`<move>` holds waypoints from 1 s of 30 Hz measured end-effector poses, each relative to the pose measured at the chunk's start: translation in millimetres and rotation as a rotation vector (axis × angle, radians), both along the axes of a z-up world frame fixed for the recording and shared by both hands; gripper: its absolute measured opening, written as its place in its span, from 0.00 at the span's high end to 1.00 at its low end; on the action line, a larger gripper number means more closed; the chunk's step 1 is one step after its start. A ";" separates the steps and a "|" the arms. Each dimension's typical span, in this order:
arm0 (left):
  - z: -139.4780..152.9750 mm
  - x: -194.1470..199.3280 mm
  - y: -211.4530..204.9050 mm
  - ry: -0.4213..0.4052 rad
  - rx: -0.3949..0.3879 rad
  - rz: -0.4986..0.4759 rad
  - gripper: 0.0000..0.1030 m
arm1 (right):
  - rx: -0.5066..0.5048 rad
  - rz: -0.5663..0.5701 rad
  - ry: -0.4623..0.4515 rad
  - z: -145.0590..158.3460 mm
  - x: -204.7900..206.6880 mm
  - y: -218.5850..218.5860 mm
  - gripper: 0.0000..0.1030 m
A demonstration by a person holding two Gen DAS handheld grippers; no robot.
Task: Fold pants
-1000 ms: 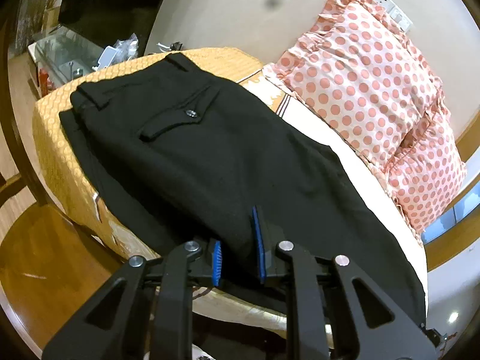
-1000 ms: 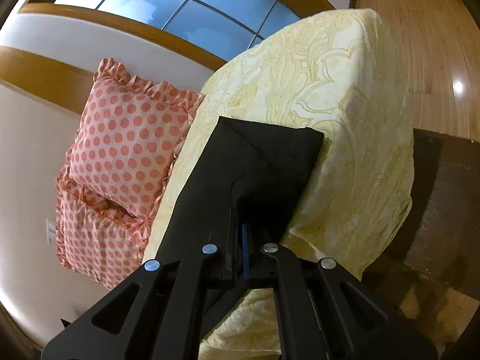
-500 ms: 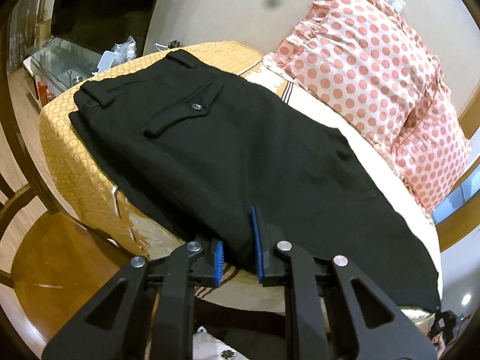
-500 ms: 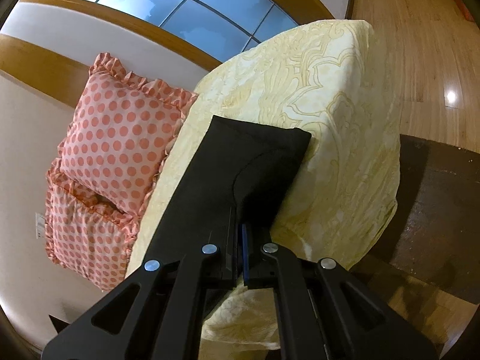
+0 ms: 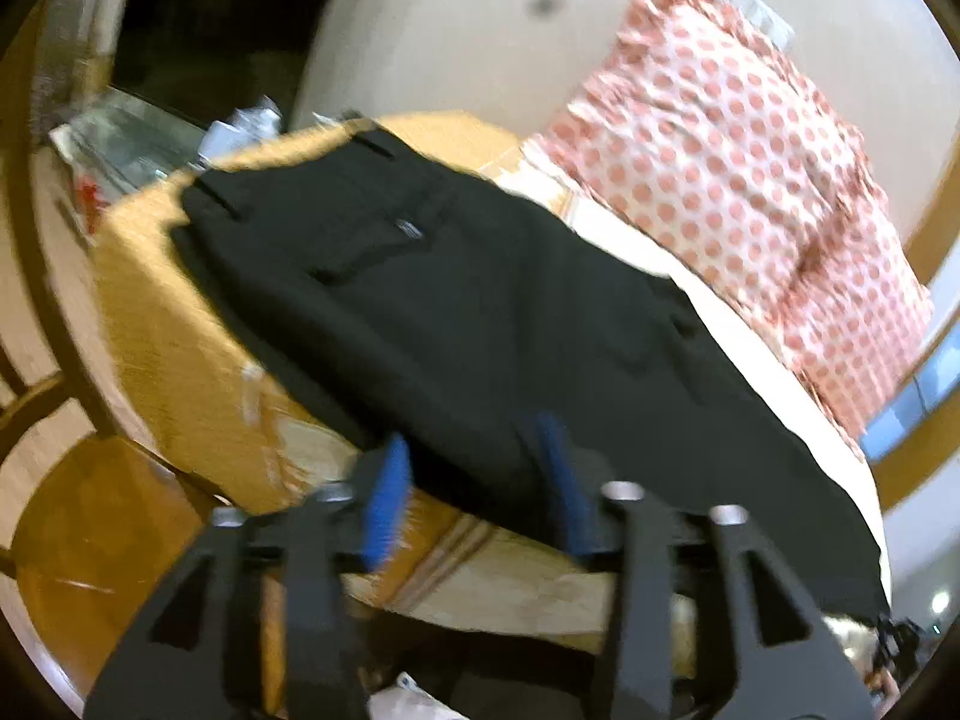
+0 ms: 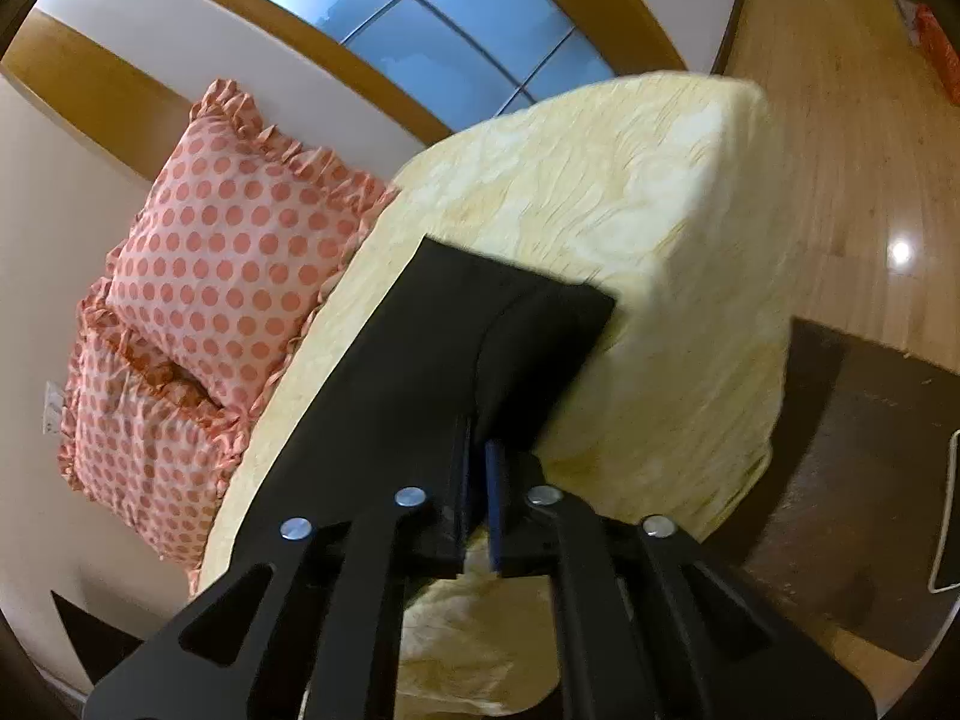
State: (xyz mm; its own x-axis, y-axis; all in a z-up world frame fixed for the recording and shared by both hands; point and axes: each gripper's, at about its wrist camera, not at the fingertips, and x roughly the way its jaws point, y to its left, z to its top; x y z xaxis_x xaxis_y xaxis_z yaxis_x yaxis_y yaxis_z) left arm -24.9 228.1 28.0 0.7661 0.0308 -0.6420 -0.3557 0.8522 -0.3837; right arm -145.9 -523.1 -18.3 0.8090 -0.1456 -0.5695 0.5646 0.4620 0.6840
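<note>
Black pants (image 5: 456, 300) lie along a yellow-covered bed (image 5: 162, 336), waistband and back pocket at the far left end. My left gripper (image 5: 474, 492) is open, its blue pads apart at the pants' near edge, with the cloth edge between them but not pinched. In the right wrist view the pant leg end (image 6: 480, 324) lies on the bed's near corner. My right gripper (image 6: 480, 492) is shut on the leg's near edge, the black cloth rising from between its fingers.
Two pink polka-dot pillows (image 5: 744, 168) lean on the wall behind the pants; they also show in the right wrist view (image 6: 210, 276). A wooden chair (image 5: 78, 516) stands at the left. A dark table (image 6: 858, 468) and wood floor (image 6: 840, 120) lie right of the bed.
My left gripper has opened wide, letting go of the pants' edge, and has pulled back a little. The right gripper stays shut on the leg and has shifted slightly.
</note>
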 end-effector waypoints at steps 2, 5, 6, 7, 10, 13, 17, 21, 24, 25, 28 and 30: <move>9.8 -11.6 5.8 -0.039 0.046 0.084 0.37 | -0.053 -0.088 0.018 8.6 -16.1 -6.9 0.47; 22.3 -16.2 4.1 -0.092 0.072 0.108 0.34 | -0.105 -0.129 -0.019 19.5 -27.4 -12.2 0.41; 26.0 -12.5 -2.5 -0.101 0.083 0.086 0.30 | -0.117 -0.123 -0.025 21.4 -25.8 -12.4 0.41; 28.4 -8.6 -8.8 -0.105 0.091 0.063 0.28 | -0.134 -0.114 -0.033 23.3 -22.7 -12.2 0.41; 30.2 11.7 -39.3 -0.107 0.109 -0.055 0.26 | -0.169 -0.105 -0.020 22.8 -9.9 -13.0 0.41; 23.7 30.2 -68.3 -0.087 0.116 -0.148 0.22 | -0.138 -0.097 -0.001 12.6 2.5 -18.8 0.41; 7.9 44.5 -93.0 -0.049 0.111 -0.231 0.21 | -0.173 -0.055 0.020 8.0 10.8 -6.2 0.41; -3.1 49.9 -99.5 -0.021 0.096 -0.251 0.20 | -0.200 0.005 -0.002 6.1 11.1 11.0 0.47; -6.6 49.8 -99.5 -0.020 0.085 -0.249 0.18 | -0.204 0.034 -0.036 4.6 7.5 24.0 0.53; -6.3 49.5 -99.9 -0.020 0.086 -0.250 0.18 | -0.190 0.064 -0.057 2.3 7.7 28.2 0.60; -7.8 49.3 -101.4 -0.016 0.091 -0.253 0.16 | -0.204 0.082 -0.069 0.4 10.4 37.5 0.62; -8.5 49.8 -104.4 -0.016 0.097 -0.259 0.13 | -0.197 0.049 -0.069 -0.5 11.7 33.0 0.64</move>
State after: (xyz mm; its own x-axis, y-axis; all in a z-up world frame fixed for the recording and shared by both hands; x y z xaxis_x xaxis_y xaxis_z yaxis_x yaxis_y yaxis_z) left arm 24.9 123.7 19.5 0.7665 -0.1066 -0.6333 -0.1159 0.9470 -0.2997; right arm -134.1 -490.1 -18.9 0.8541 -0.2079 -0.4767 0.4929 0.6161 0.6143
